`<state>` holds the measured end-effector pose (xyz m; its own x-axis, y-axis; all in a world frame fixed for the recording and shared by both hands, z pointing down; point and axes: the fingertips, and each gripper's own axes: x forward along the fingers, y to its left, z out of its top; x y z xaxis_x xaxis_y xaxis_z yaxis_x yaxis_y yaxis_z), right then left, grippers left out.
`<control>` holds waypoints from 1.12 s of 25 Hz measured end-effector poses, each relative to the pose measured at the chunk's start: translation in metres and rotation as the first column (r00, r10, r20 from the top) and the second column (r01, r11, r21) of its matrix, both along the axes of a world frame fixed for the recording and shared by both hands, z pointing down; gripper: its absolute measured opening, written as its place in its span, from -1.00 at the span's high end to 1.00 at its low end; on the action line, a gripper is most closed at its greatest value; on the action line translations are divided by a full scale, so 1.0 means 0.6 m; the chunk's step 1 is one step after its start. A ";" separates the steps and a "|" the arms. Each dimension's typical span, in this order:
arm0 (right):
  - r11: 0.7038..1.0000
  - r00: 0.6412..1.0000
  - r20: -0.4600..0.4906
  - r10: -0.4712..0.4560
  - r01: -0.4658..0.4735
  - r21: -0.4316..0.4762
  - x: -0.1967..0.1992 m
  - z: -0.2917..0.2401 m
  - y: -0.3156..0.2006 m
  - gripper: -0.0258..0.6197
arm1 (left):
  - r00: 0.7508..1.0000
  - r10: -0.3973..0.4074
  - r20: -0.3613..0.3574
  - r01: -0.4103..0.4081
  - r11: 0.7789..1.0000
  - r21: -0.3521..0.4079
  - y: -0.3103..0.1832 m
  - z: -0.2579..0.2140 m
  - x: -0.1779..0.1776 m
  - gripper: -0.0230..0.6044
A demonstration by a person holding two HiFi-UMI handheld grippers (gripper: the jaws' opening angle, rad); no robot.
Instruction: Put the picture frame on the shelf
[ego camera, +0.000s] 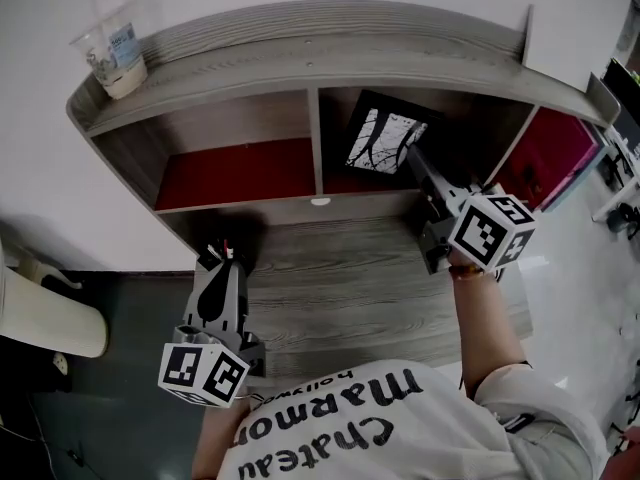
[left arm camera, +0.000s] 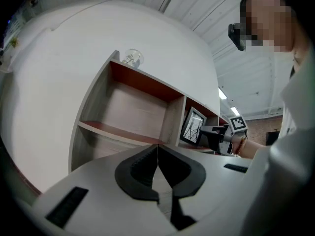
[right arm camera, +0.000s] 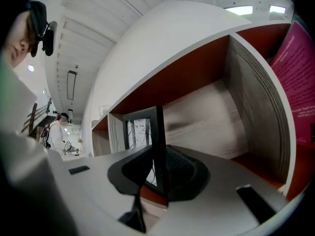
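The black picture frame point(ego camera: 383, 138), holding a white print of dark branches, sits tilted inside the shelf's right compartment point(ego camera: 470, 118). My right gripper point(ego camera: 414, 158) is shut on its right edge. In the right gripper view the frame's edge point(right arm camera: 158, 132) stands upright between the jaws, close above the red floor point(right arm camera: 256, 163); I cannot tell whether it touches. My left gripper point(ego camera: 222, 258) is shut and empty, low over the grey desk point(ego camera: 340, 288) in front of the left compartment point(ego camera: 235, 163). In the left gripper view, beyond the left gripper point(left arm camera: 157, 154), the frame point(left arm camera: 193, 127) and the right gripper point(left arm camera: 216, 134) show at a distance.
A clear plastic cup point(ego camera: 112, 53) stands on the shelf's top board at the left. A white panel point(ego camera: 575, 23) leans at the top right, with a magenta board point(ego camera: 555, 153) below it beside the shelf. A white object point(ego camera: 45, 318) sits on the floor at left.
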<state>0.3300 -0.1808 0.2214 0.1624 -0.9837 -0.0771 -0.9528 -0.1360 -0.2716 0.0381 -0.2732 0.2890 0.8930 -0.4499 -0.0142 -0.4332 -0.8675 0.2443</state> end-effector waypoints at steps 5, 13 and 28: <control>1.000 1.000 -0.028 -0.009 0.008 -0.030 0.016 -0.005 -0.038 0.65 | 1.000 0.010 0.009 -0.010 1.000 -0.019 -0.025 0.013 0.012 0.87; 0.996 0.993 -0.120 -0.014 0.003 -0.093 0.033 -0.009 -0.084 0.65 | 1.000 -0.004 0.017 0.004 1.000 -0.027 -0.043 0.023 0.012 0.87; 0.983 0.988 -0.153 -0.037 0.009 -0.182 0.048 0.006 -0.148 0.65 | 0.999 -0.019 0.026 0.019 1.000 -0.013 -0.047 0.024 0.009 0.87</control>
<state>0.3585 -0.2697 0.2249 0.1394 -0.9870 0.0794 -0.9848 -0.1466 -0.0934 0.0433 -0.3015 0.3034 0.8842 -0.4670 0.0144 -0.4560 -0.8558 0.2443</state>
